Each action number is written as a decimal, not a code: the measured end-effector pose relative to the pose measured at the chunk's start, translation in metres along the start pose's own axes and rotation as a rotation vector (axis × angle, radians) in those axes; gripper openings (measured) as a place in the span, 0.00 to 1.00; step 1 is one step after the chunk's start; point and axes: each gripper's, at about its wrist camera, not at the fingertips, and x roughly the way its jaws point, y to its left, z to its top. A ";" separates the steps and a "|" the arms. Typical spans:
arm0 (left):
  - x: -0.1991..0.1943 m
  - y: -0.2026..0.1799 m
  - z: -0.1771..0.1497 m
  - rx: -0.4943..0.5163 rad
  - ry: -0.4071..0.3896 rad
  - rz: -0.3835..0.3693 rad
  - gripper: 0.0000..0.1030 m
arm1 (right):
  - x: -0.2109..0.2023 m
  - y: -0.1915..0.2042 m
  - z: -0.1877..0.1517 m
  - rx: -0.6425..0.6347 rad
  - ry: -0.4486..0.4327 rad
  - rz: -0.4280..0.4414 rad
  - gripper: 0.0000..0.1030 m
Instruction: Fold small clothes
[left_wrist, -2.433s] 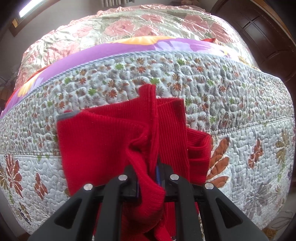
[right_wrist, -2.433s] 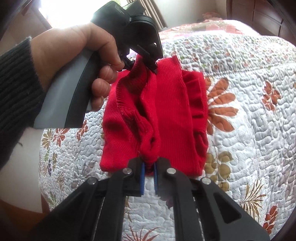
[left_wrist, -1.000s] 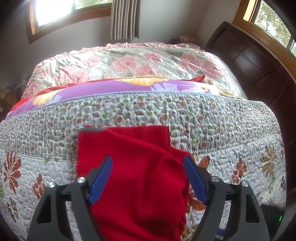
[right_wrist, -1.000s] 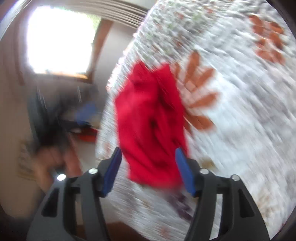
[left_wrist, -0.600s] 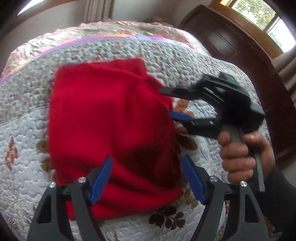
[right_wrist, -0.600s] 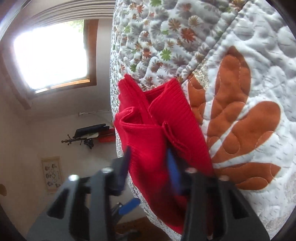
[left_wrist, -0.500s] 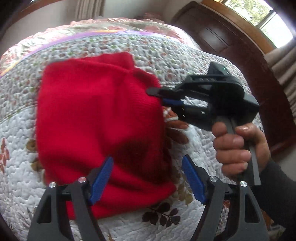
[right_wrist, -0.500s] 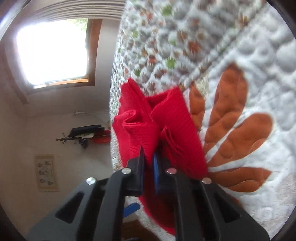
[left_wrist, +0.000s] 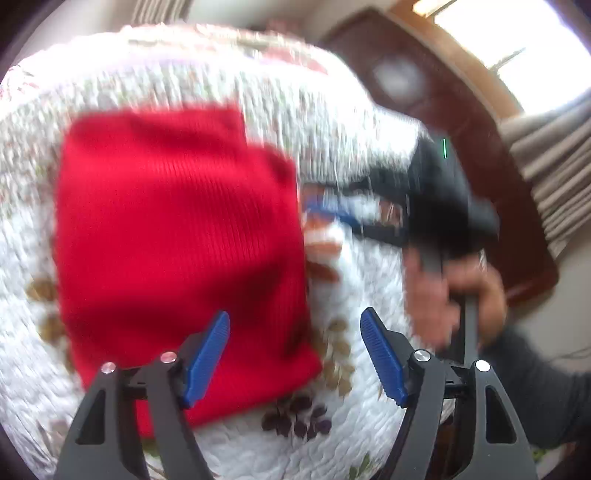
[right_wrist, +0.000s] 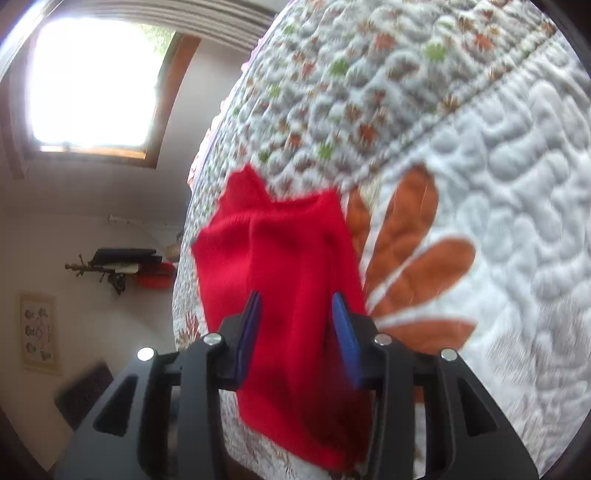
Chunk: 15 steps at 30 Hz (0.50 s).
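Left gripper (left_wrist: 295, 354): jaws spread wide, holding nothing; they gripped a bunch of the cloth 2.4 s ago and have been open since about 1.0 s ago.
Right gripper (right_wrist: 297, 336): jaws partly apart with red cloth between and below the blue pads; 0.5 s ago they were pinched shut at the cloth's edge, so this looks like a release. Whether a pad touches the knit I cannot tell.
Red knit garment (left_wrist: 177, 236): lies flat on the bed quilt (left_wrist: 354, 435) as a rough rectangle, ahead of and left of the left jaws, its near edge under the left pad. In the right wrist view it sits straight ahead of the jaws (right_wrist: 280, 266).
Changed: the bunched, lifted folds of 2.4 s ago are now laid down smooth.
Right hand (left_wrist: 450, 295): blurred, right of the garment, gripper tips just beside its right edge.
Meaning: judged from this, 1 fold is set; next comes either a last tidy or another garment.
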 end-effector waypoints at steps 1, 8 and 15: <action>-0.004 0.008 0.012 -0.022 -0.017 -0.023 0.71 | 0.005 0.003 -0.005 -0.015 0.022 -0.013 0.45; 0.028 0.055 0.078 -0.067 0.006 -0.057 0.71 | 0.018 -0.016 0.000 0.009 0.046 -0.100 0.06; 0.030 0.061 0.075 -0.021 0.049 -0.103 0.70 | -0.008 -0.004 -0.034 0.001 0.064 -0.038 0.35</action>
